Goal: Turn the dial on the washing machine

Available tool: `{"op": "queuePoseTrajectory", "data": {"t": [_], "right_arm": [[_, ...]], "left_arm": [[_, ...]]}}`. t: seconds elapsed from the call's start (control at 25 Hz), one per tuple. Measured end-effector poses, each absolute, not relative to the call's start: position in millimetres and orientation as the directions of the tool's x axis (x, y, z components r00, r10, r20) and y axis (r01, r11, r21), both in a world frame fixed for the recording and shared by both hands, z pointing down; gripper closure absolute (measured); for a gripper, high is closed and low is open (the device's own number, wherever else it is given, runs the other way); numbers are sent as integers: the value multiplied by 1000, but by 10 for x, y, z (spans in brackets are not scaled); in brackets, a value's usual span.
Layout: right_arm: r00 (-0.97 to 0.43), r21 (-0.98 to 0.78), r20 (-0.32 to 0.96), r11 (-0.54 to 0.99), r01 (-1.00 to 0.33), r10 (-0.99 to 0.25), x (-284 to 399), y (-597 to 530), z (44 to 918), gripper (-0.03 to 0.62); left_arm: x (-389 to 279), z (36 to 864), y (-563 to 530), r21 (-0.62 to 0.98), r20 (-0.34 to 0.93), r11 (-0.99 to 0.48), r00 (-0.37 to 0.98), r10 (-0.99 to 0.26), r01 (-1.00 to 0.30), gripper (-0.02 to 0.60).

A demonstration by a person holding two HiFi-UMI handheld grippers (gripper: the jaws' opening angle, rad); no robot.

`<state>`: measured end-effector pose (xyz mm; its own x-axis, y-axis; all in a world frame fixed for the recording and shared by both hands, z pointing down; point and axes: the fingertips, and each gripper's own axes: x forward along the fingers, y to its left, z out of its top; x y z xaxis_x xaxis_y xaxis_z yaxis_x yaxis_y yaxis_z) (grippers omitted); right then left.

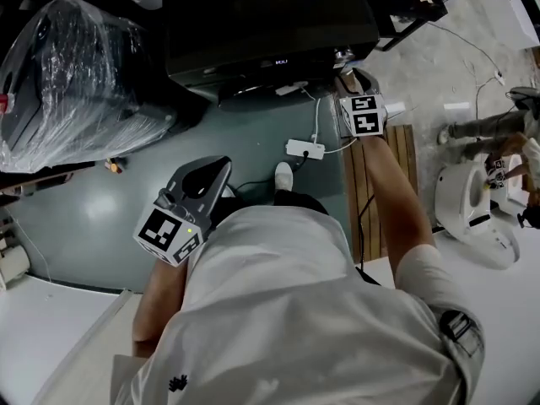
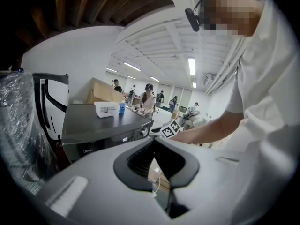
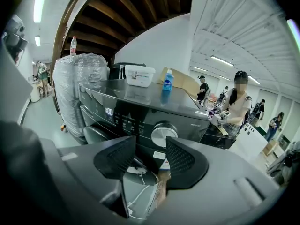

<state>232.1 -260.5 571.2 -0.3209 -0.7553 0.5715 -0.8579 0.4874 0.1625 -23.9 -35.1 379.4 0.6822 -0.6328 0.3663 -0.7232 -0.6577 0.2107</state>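
Dial (image 3: 164, 134) on a dark washing machine (image 3: 136, 108), just ahead of the right claw (image 3: 151, 146).
Its jaws stand apart, empty, just below the silver knob without touching it; the left claw (image 2: 154, 142), further back, is closed on nothing.

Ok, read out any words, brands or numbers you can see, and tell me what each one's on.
"Midea": on the front of the washing machine, seen in the left gripper view.
Lit digits on the display: too blurred to read.
Panel labels beside the dial: too small.
Labels on the blue bottle and the white box: too small.
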Motion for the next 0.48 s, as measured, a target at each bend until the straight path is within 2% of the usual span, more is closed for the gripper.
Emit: {"op": "queuePoseTrajectory", "data": {"t": [0.12,0.48], "right_arm": [[-292,172,586,468,-867,-756,2387,-2781,5819,376],[-265,202,599,462,-864,-756,2399,-3104,5914,342]], "left_arm": [[-250,3839,-351,224,380,-630,662,-646,-744,526],[-249,3847,-366,211,408,-604,631,-660,-769,526]]}}
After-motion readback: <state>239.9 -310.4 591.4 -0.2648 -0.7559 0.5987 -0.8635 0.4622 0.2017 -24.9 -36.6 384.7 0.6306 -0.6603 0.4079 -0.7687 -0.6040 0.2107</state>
